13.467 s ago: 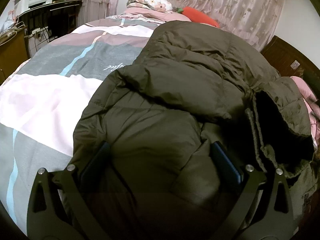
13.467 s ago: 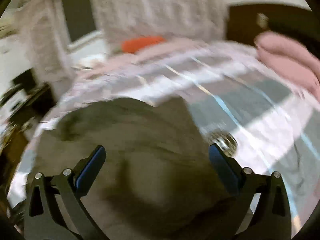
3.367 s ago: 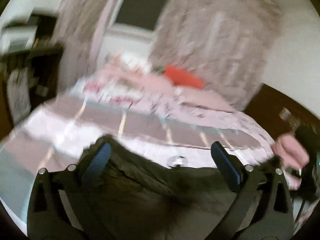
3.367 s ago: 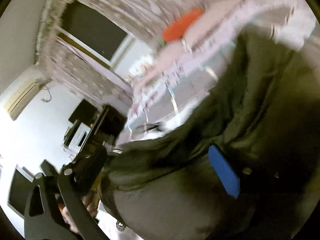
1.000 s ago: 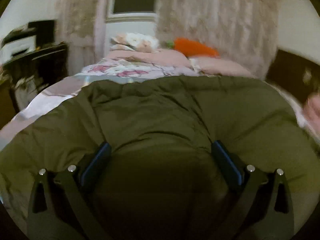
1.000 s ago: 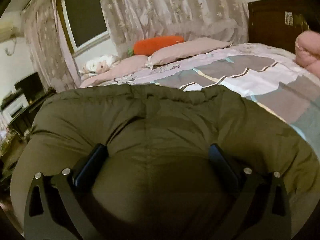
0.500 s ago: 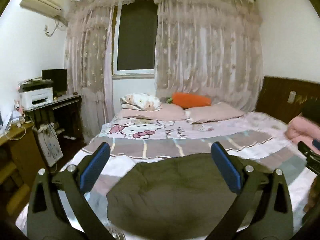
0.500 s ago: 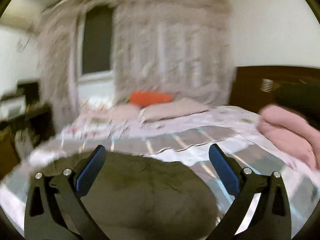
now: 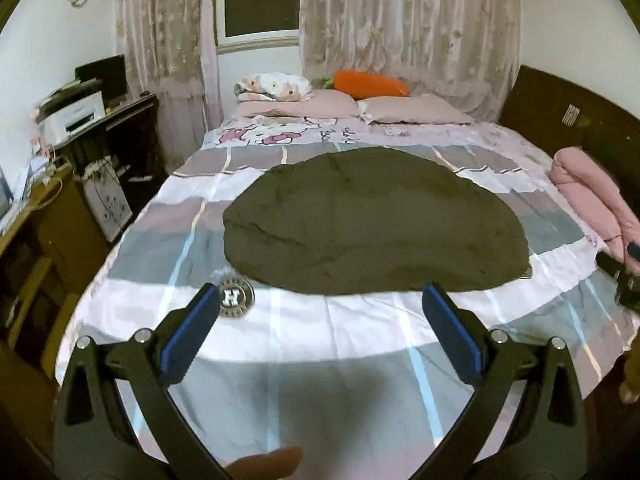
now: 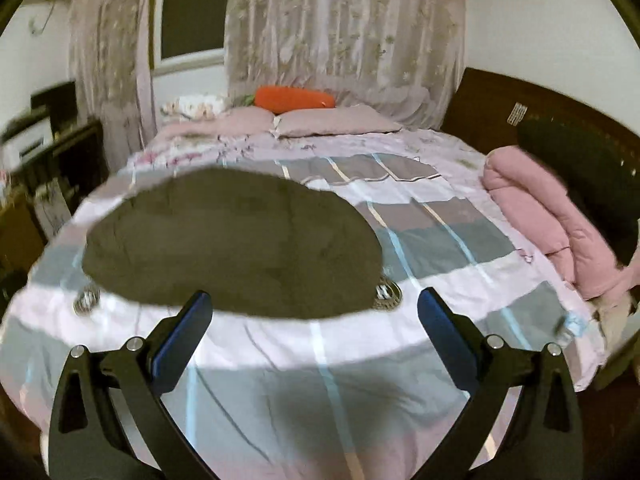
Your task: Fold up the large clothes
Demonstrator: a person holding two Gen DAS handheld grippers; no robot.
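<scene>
— Jacket (image 9: 372, 232) is lying folded at mid-frame on the bedspread (image 9: 360, 320); are both claws gripping anything?
— No, left gripper (image 9: 320, 332) and right gripper (image 10: 314, 330) are hanging spread, empty. I'd be checking the edges are lying square.

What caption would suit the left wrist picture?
Open left gripper above a striped bed, where a folded olive coat lies flat.

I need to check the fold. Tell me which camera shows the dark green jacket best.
The left wrist view: the dark green jacket lies sharp and whole, centred on the bed. The right wrist view shows it blurred, off to the left, with open tongs over its near edge.
</scene>
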